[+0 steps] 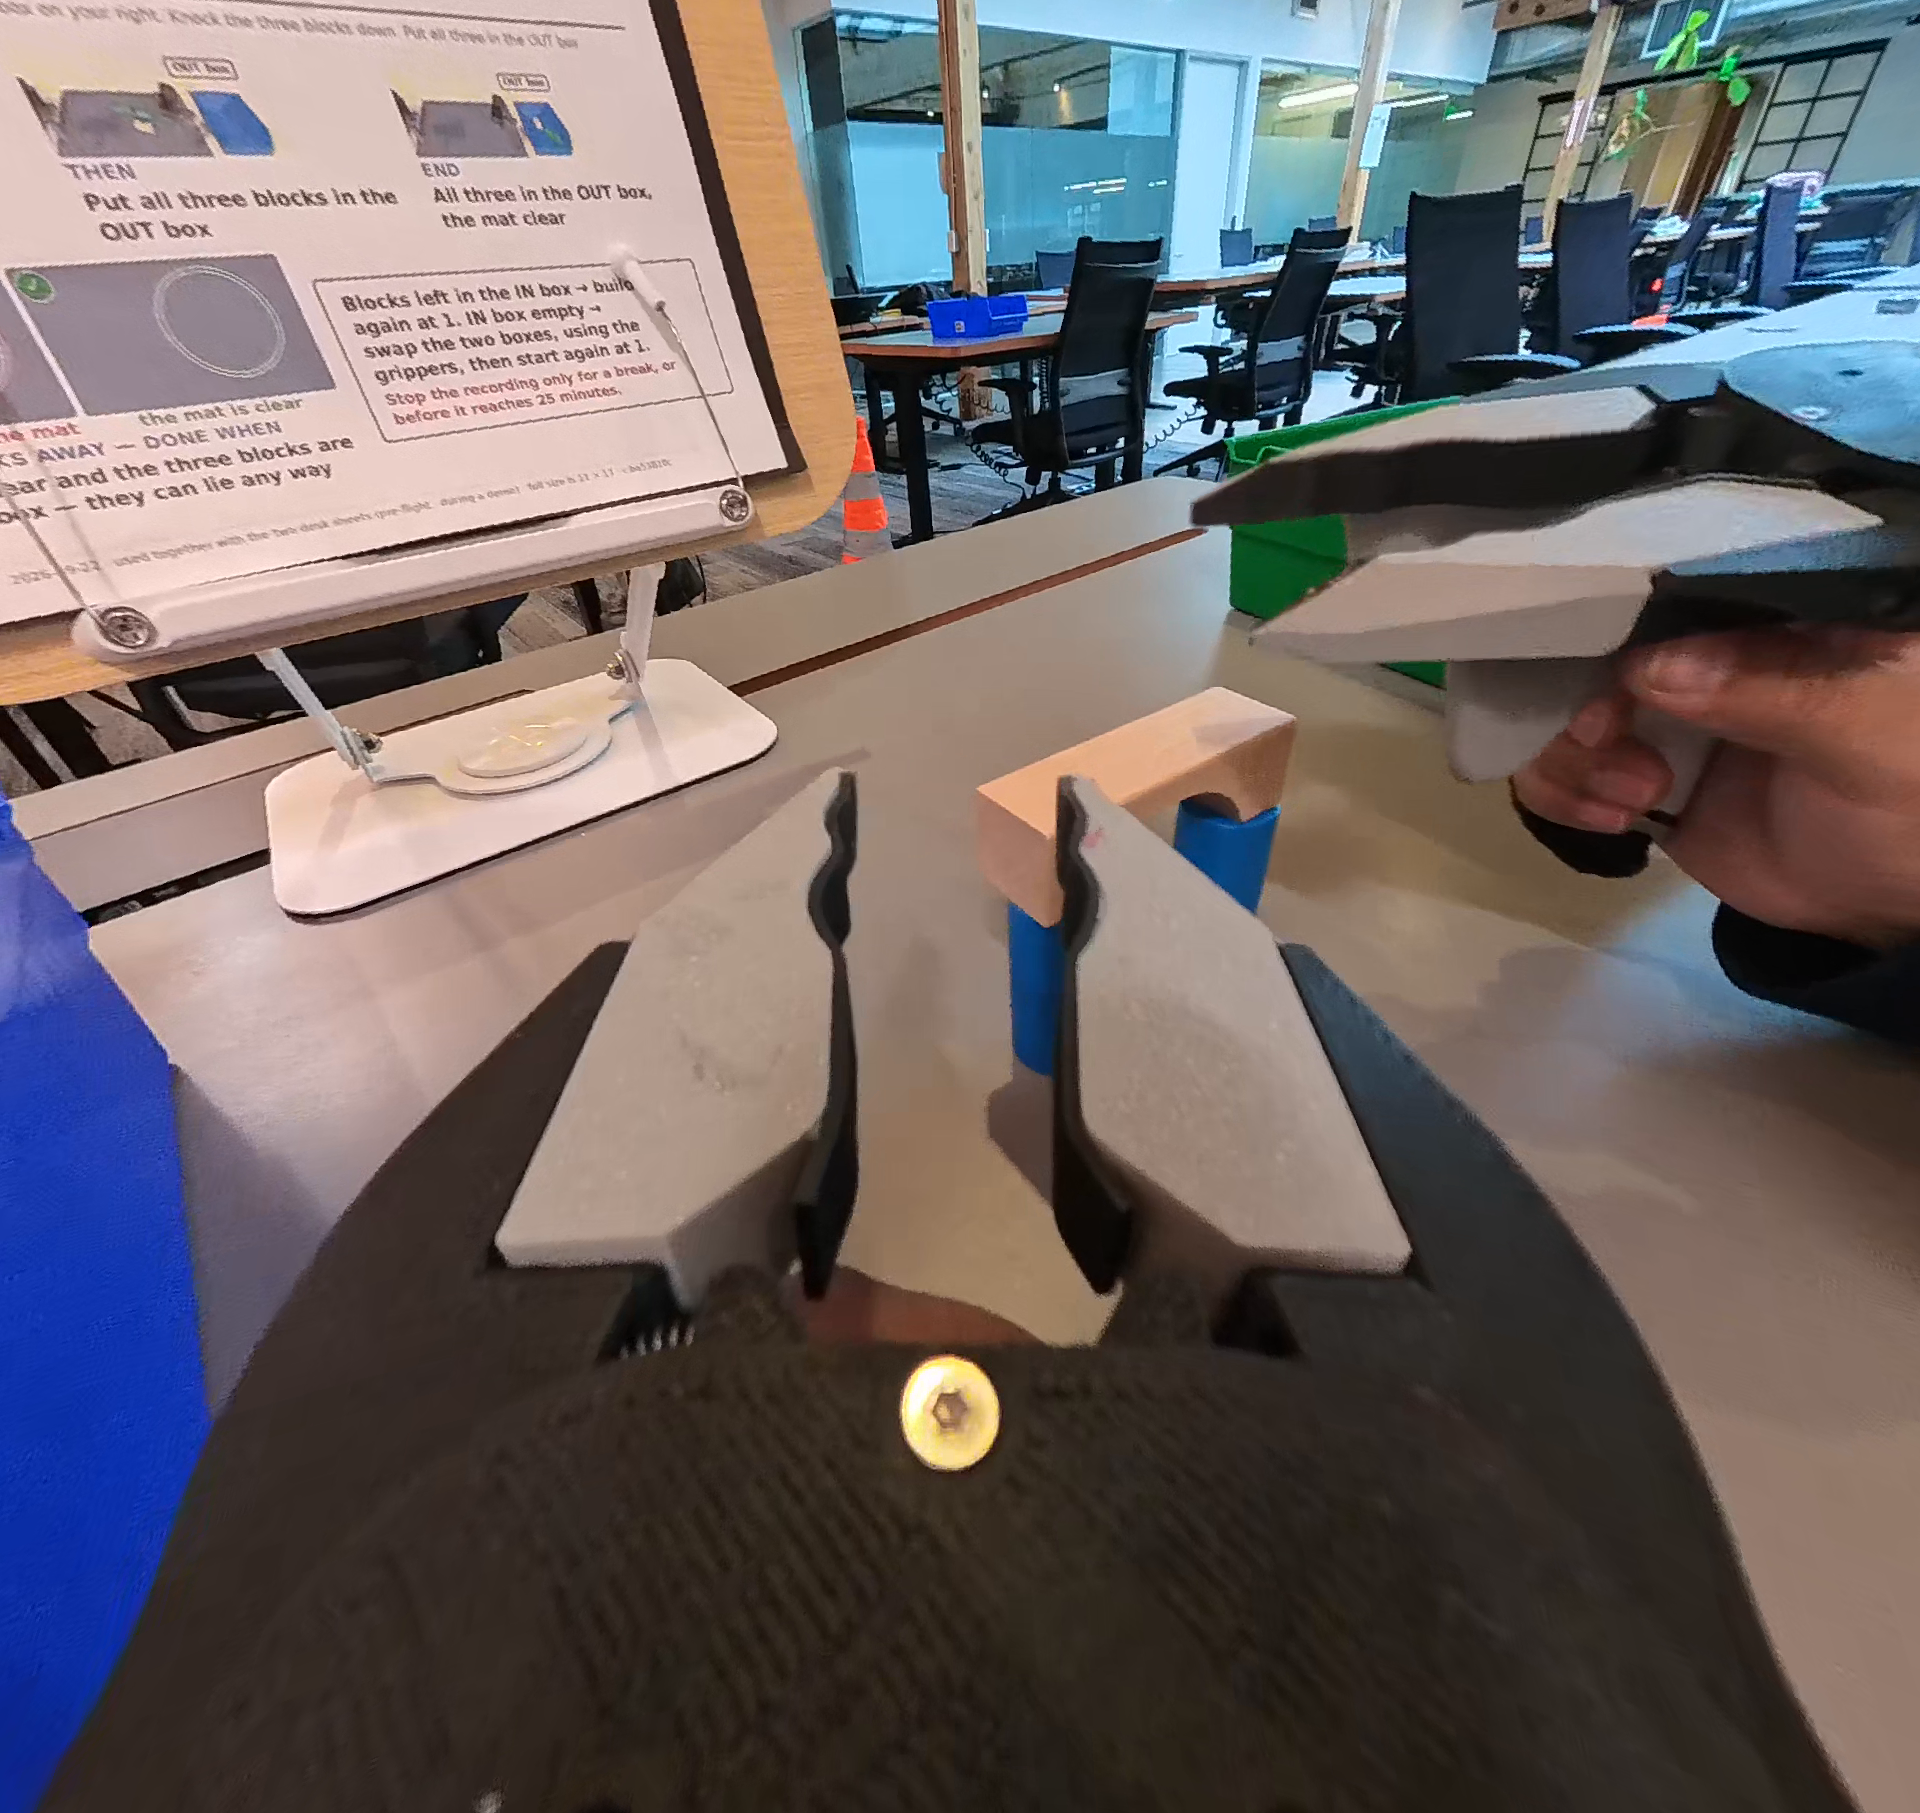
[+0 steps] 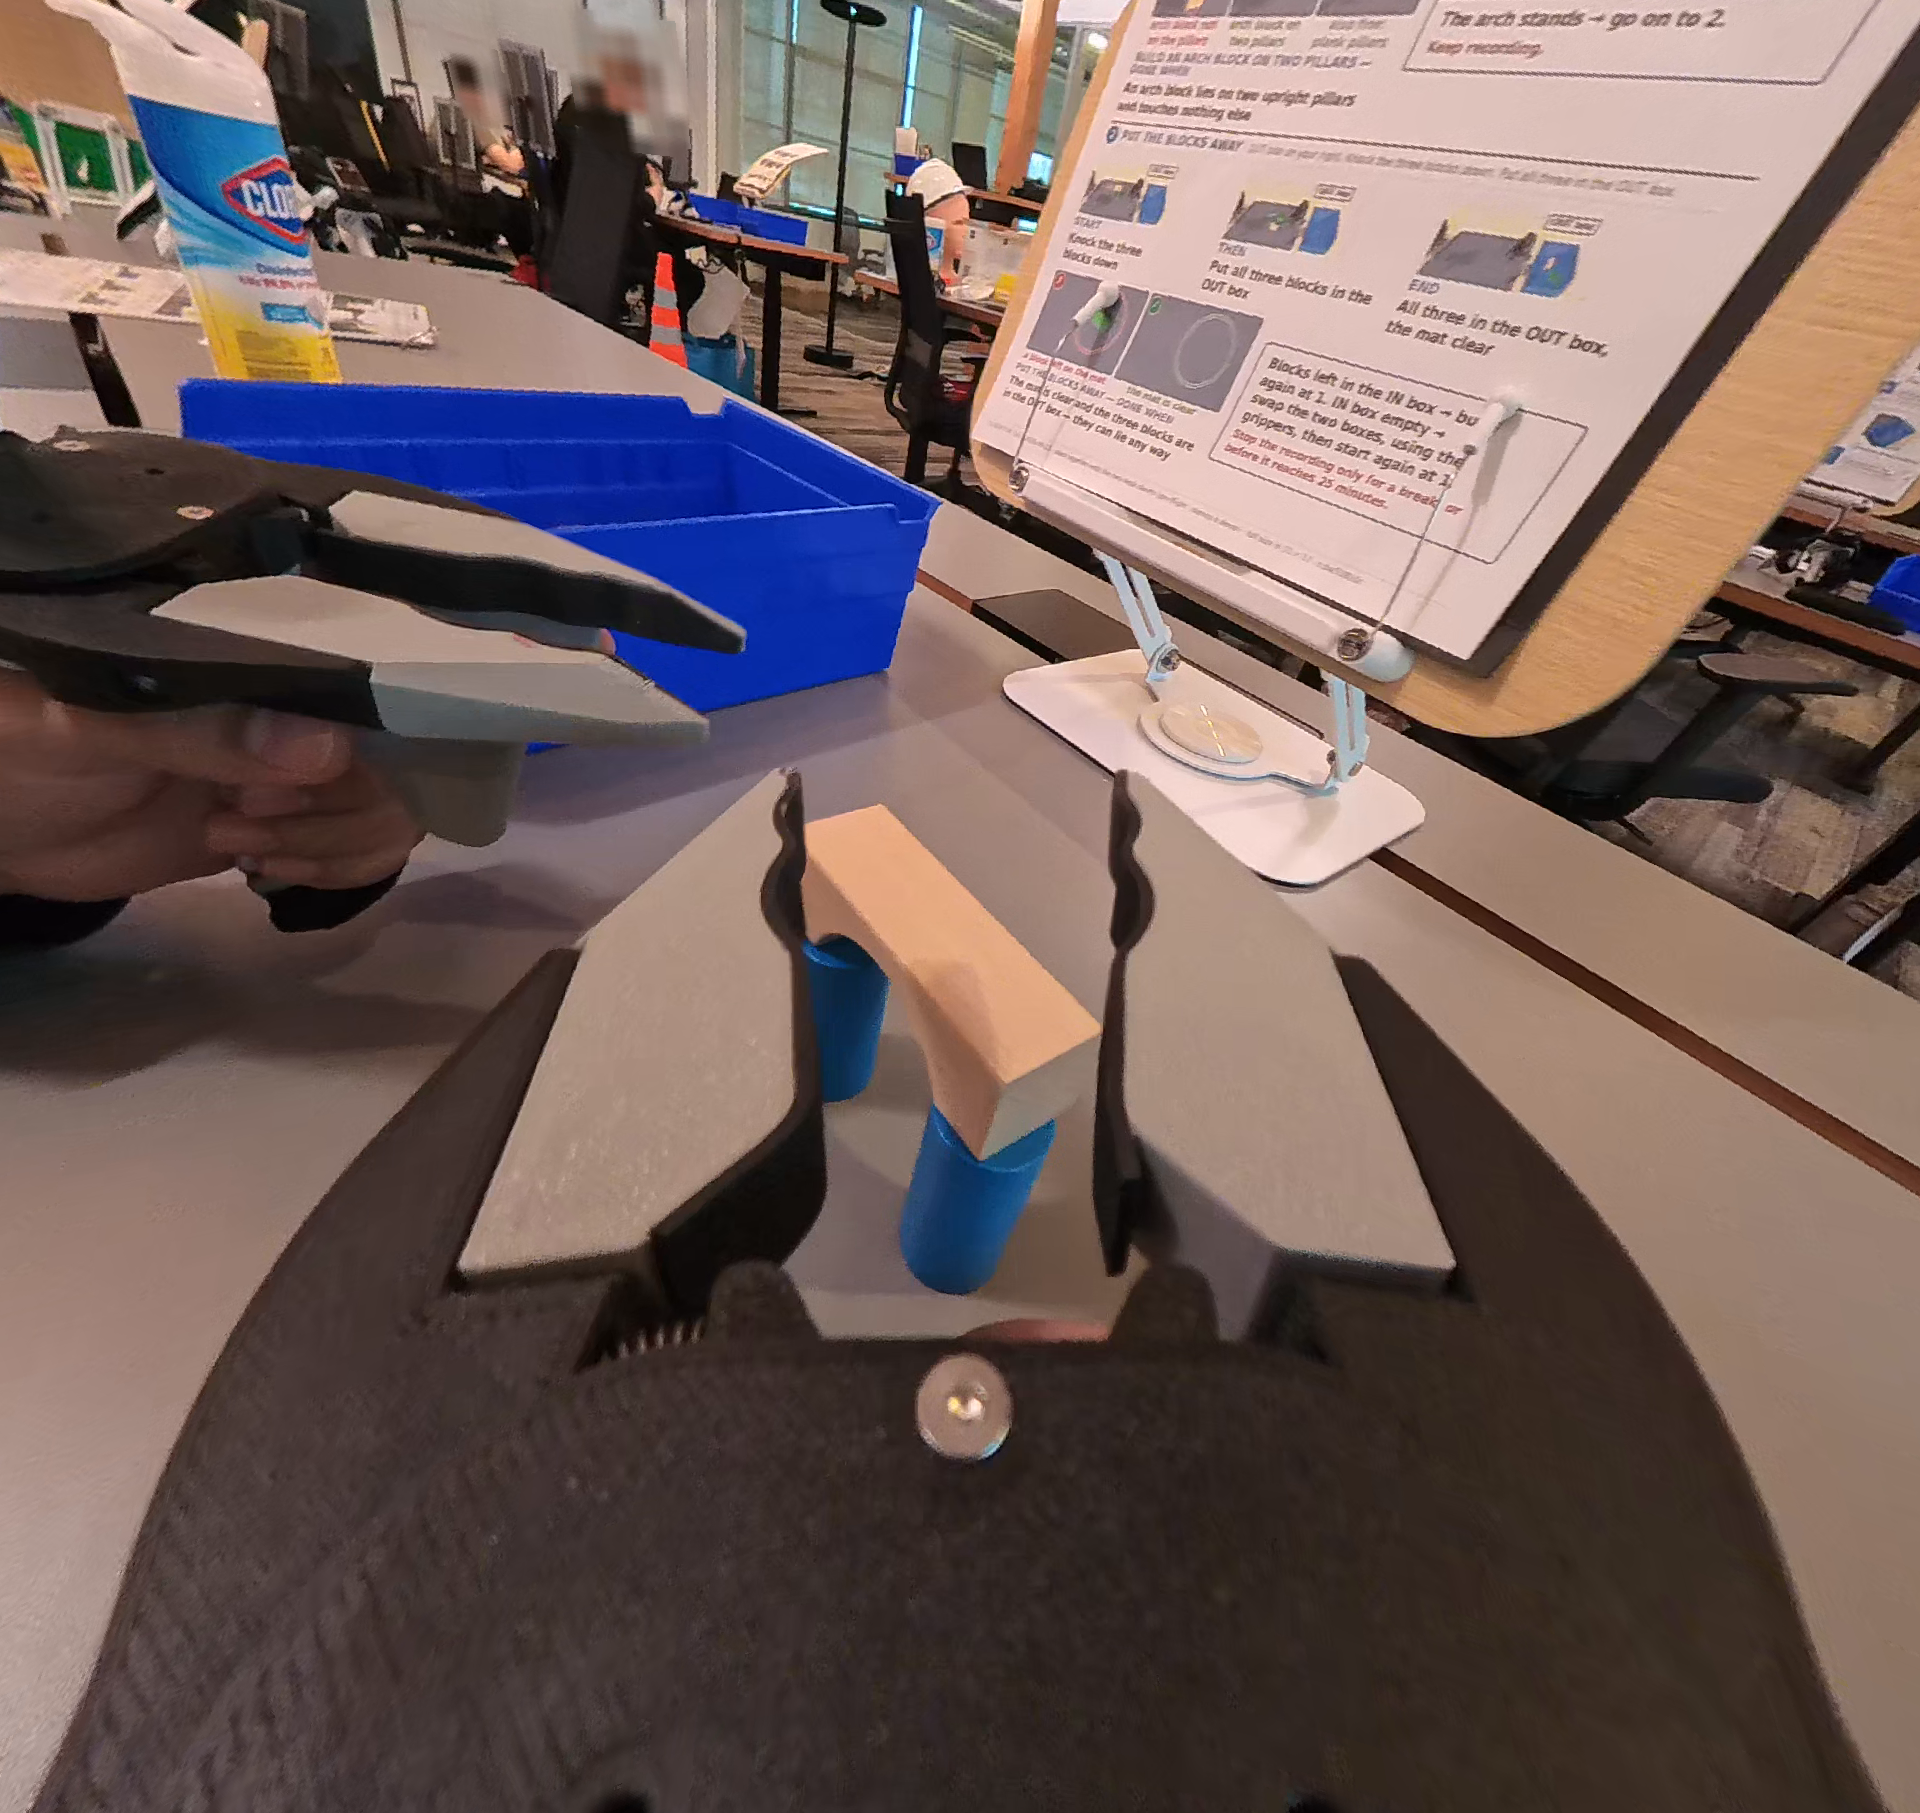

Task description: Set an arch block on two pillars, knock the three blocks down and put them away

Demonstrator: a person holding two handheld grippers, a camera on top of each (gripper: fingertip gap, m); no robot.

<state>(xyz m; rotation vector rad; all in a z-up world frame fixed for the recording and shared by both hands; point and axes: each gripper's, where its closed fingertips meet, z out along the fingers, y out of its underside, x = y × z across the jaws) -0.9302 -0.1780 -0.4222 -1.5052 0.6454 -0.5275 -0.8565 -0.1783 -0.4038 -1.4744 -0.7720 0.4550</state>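
Fingers of both grippers — left gripper (image 1: 956, 807), right gripper (image 2: 951, 807) — are being held spread, gripping nothing, while the arch block (image 2: 935, 953) is being carried by two blue pillars (image 2: 966, 1213) on the table (image 2: 312, 1088).

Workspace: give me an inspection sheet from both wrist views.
Surface: grey table, bare around the arch.
Job's things: wooden arch block rests on two upright blue pillars; blue bin looks empty; green bin partly hidden.
Clutter: wipes canister; instruction sheet stand.
Grippers: left gripper and right gripper both open, holding nothing.
Cables: nothing seen.
Surroundings: office desks, chairs, orange cone.
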